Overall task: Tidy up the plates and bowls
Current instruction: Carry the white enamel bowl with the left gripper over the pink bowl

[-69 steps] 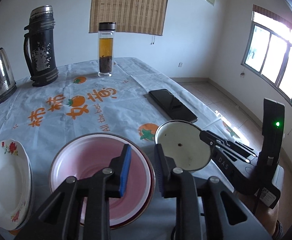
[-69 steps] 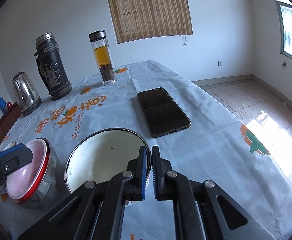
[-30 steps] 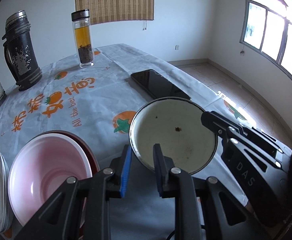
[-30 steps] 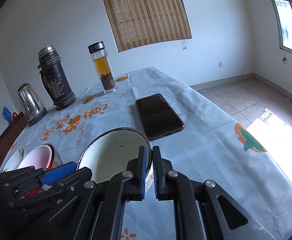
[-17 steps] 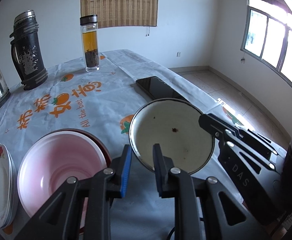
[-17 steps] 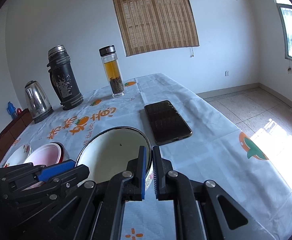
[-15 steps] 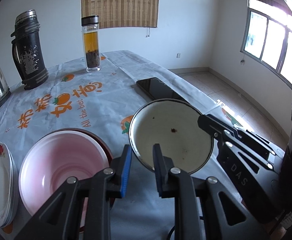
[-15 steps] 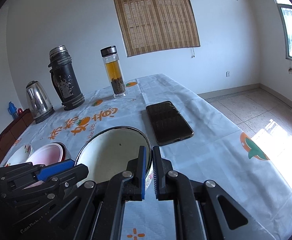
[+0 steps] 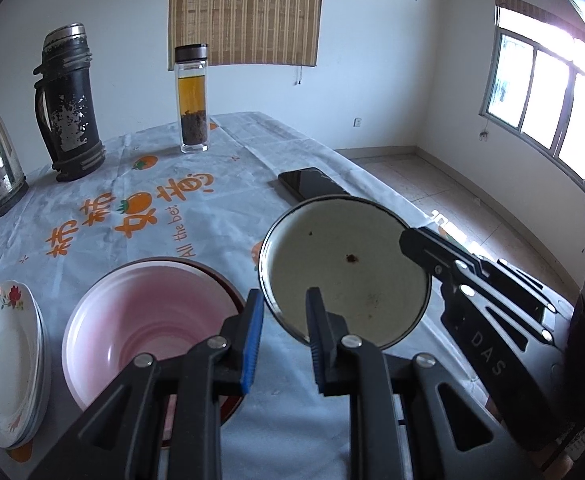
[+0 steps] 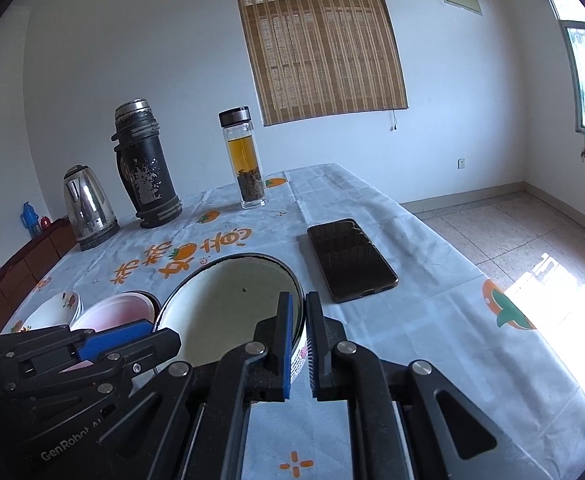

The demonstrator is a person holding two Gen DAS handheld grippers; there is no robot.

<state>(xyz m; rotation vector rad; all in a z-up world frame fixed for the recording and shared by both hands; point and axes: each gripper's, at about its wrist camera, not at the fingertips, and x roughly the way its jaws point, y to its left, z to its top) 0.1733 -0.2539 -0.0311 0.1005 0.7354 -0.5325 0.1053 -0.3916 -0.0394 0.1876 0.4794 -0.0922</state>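
Right gripper [image 10: 299,344]: jaws nearly closed, clamped on the near rim of the enamel bowl [image 10: 228,312]. Left gripper [image 9: 282,334]: jaws narrowly parted, astride the same bowl's rim [image 9: 344,268]; the bowl is held between both above the tablecloth [image 9: 152,208]. Pink bowl [image 9: 144,328] beside it, then stacked floral plates [image 9: 4,356]. Beyond are set a phone [image 10: 350,258], tea bottle [image 10: 246,160], black thermos [image 10: 144,168] and kettle [image 10: 86,206].

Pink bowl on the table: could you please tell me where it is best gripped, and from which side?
Pinch the near rim of the pink bowl, jaws astride it, coming down from above: the thin lip faces up, and stacked plates crowd its left.
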